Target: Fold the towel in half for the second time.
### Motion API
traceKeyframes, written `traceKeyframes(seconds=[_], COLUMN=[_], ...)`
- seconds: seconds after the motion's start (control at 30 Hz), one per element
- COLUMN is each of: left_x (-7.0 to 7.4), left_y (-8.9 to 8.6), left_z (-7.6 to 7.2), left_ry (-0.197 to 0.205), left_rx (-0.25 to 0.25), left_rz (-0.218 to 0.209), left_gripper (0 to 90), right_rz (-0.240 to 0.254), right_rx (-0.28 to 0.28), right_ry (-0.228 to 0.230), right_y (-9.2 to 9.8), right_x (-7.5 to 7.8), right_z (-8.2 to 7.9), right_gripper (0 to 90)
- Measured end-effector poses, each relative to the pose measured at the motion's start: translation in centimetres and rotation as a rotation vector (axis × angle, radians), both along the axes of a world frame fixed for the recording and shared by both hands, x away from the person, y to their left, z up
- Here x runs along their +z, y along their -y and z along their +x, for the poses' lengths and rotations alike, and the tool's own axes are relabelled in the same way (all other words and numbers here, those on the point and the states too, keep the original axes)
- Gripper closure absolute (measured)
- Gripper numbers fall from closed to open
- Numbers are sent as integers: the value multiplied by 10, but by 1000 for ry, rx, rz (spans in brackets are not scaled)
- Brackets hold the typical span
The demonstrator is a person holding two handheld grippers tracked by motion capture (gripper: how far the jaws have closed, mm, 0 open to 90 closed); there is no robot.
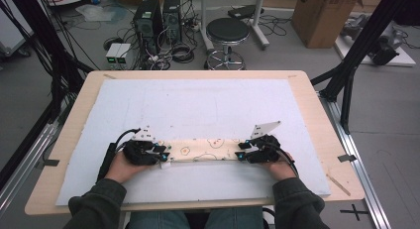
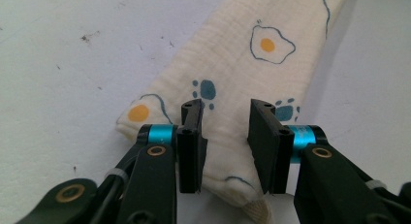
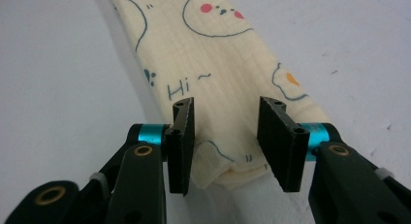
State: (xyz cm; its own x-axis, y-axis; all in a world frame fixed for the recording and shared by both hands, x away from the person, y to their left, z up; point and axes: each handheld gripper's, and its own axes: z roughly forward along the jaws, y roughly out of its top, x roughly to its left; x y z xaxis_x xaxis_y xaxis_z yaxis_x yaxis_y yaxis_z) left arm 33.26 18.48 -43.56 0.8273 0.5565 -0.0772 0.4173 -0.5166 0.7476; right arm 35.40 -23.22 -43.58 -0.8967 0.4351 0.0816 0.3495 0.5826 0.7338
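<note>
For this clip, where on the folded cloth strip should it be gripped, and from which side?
Probably at its two short ends, one gripper each. The cloth lies flat as a long narrow strip across the white mat, so the layered ends give the jaws an edge to pinch. The left gripper comes in from the left end and the right gripper from the right end, both open, low, astride the ends.

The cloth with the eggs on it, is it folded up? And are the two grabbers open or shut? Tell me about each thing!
Cloth: folded into a long narrow strip, lying flat on the white mat.
Left gripper: open, jaws either side of one end of the cloth, not pinching it.
Right gripper: open, jaws either side of the other end, not pinching it.
</note>
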Motion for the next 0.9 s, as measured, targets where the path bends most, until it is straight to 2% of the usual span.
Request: traceKeyframes(seconds=[0.2,0.43,0.57,0.7,0.8,0.9], left_x=[-1,-1,5,12,15,14], left_y=[-1,-1,-4,-14,-22,-25], left_z=[1,0,-3,-3,0,4], left_ry=[-7,-4,14,45,59,57], left_rx=[0,0,1,49,97,161], left_rz=[-12,-7,-32,-102,-131,-152], left_gripper=[654,648,602,572,562,560], right_rz=[21,29,54,101,144,142], right_rx=[-17,-18,-24,-38,-49,-87], right_ry=[-2,-2,1,23,36,34], right_y=[6,5,5,5,5,5], right_x=[-3,-4,-1,9,15,17], right_z=[-4,-3,-3,-4,0,7], right_gripper=[569,551,510,468,459,459])
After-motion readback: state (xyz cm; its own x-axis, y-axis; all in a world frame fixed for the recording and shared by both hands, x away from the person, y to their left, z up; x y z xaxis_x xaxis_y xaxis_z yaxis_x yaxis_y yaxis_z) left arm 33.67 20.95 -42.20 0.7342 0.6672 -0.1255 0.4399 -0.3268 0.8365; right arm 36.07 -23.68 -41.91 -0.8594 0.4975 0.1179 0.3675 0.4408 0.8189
